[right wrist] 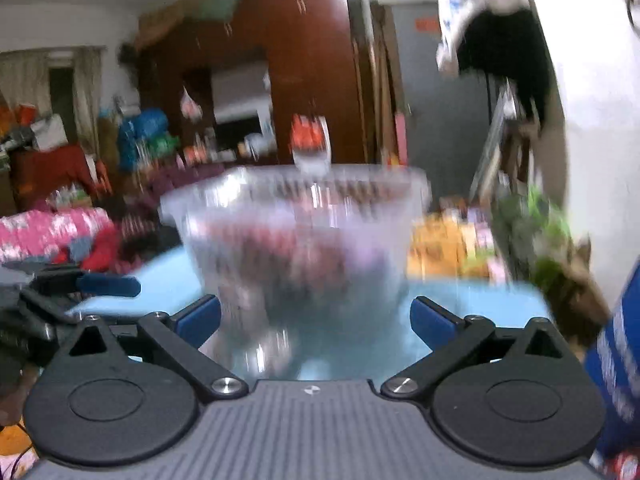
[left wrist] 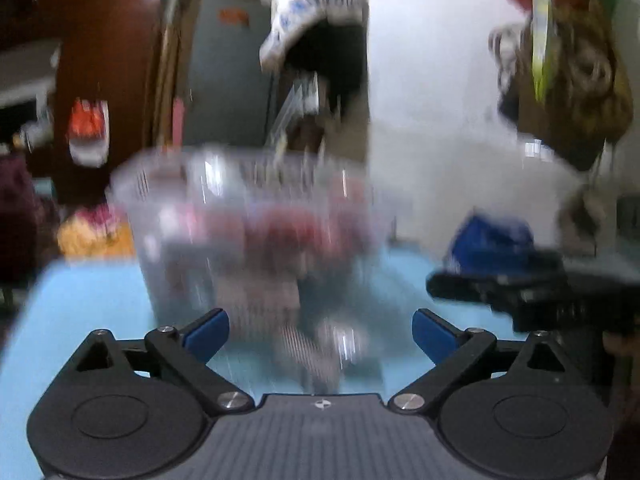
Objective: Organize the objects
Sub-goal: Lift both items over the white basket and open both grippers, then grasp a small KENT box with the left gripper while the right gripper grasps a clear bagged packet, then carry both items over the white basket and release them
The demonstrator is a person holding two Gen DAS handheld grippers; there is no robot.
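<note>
A: Since the clear tub (left wrist: 256,232) stands upright on the blue table (left wrist: 80,312), nothing needs to hold it, so your left gripper (left wrist: 320,332) has its jaws spread, nothing between them, just short of the tub.

B: Right gripper (right wrist: 314,320)?

A: Same: spread wide, empty, facing the tub from beside the left one. Likely you've just let go.

B: Tub's look?

A: Transparent, ribbed, flared rim; reddish blurred items inside, can't tell what. White wall (left wrist: 440,120) behind the tub.

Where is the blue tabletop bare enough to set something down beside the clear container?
Bare blue tabletop lies left of the clear container to the table edge. On its right, the right gripper and a blue packet crowd it.
</note>
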